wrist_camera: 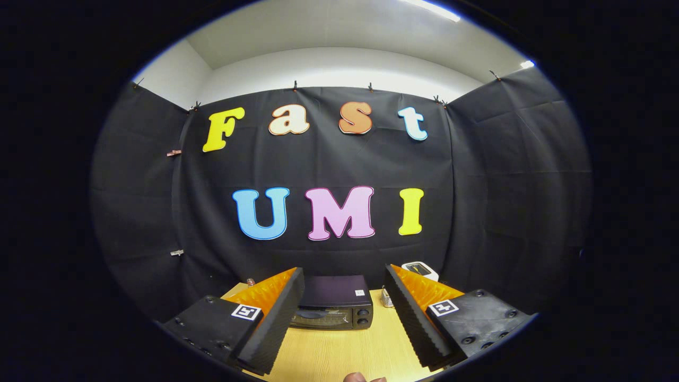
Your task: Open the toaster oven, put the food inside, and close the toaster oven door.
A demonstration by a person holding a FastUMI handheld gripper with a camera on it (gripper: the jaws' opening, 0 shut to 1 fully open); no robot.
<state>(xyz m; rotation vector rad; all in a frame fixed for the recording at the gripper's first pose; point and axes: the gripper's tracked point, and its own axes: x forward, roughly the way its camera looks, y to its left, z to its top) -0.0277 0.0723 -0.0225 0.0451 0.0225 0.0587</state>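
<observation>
A black toaster oven [334,305] stands on the wooden table [339,353], beyond my fingers and framed between them. Its door looks closed, with two knobs on its right side. My gripper [345,318] is open, with nothing between its fingers [276,323], and it is held well back from the oven. A small brownish thing [250,281] peeks out behind the left finger at the table's far left; I cannot tell what it is.
A small white device [420,269] sits behind the right finger at the table's far right. A small striped object [386,298] lies just right of the oven. A bit of a hand [363,378] shows at the near table edge. Black cloth walls surround the table.
</observation>
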